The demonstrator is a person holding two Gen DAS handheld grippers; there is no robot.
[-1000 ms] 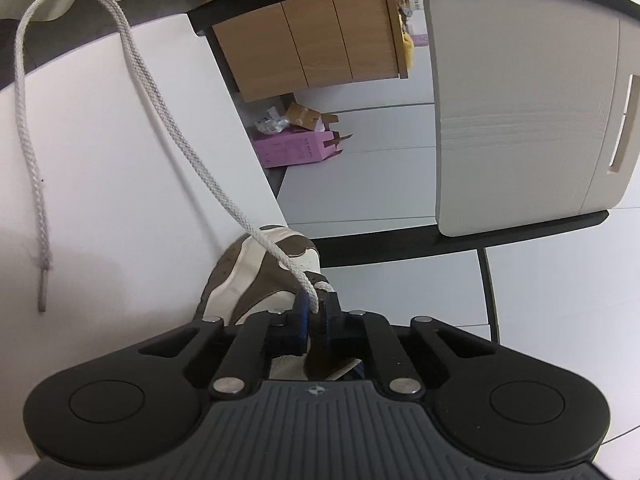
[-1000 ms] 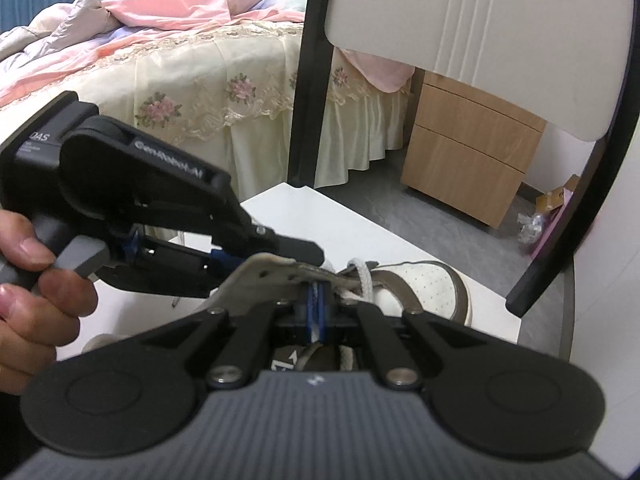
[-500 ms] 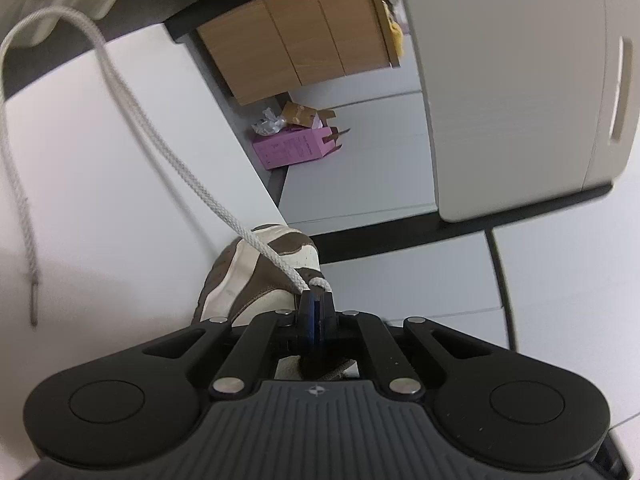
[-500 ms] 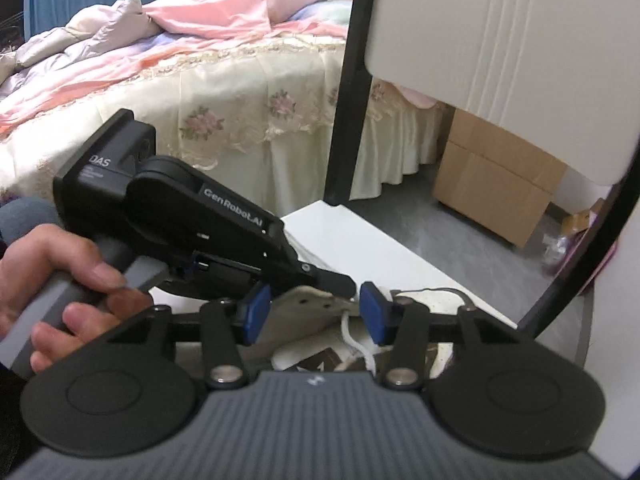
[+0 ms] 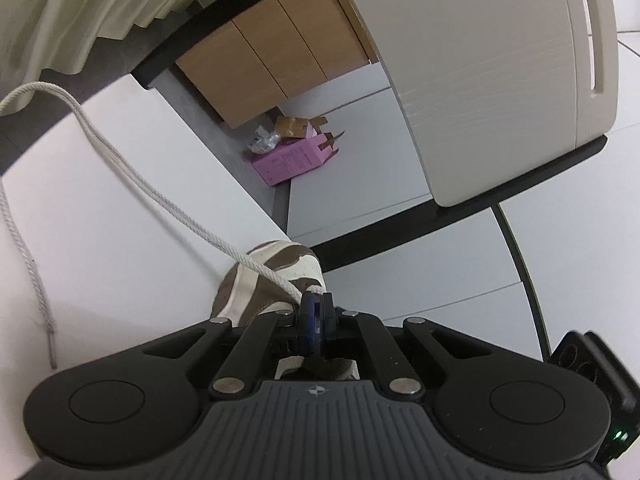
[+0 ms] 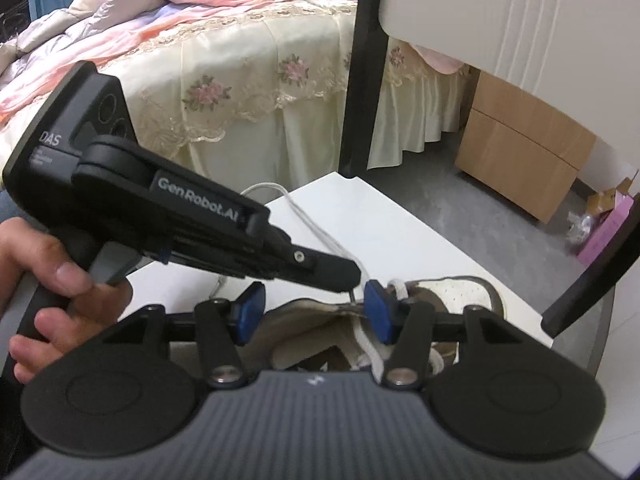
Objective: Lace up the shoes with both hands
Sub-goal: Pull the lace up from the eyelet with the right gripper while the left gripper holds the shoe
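Observation:
A brown and cream shoe (image 5: 276,276) lies on the white table (image 5: 120,200), its toe near the table's edge. My left gripper (image 5: 314,308) is shut on the white lace (image 5: 160,200) just above the shoe. From there the lace runs up to the left, loops, and ends in a loose tip (image 5: 52,354) on the table. In the right wrist view the left gripper (image 6: 346,276) reaches in from the left over the shoe (image 6: 460,296). My right gripper (image 6: 314,312) has its jaws opening wide; the shoe's collar lies beyond them and its pads (image 6: 378,314) grip nothing.
A white chair back (image 5: 500,80) on a black frame stands close behind the table. A person's hand (image 6: 60,292) holds the left gripper's handle. A bed (image 6: 200,60), a wooden drawer cabinet (image 5: 280,52) and a pink box (image 5: 292,160) lie beyond.
The right gripper has let go of the lace and spread its jaws wide. The left gripper has closed fully on the lace and rolled somewhat.

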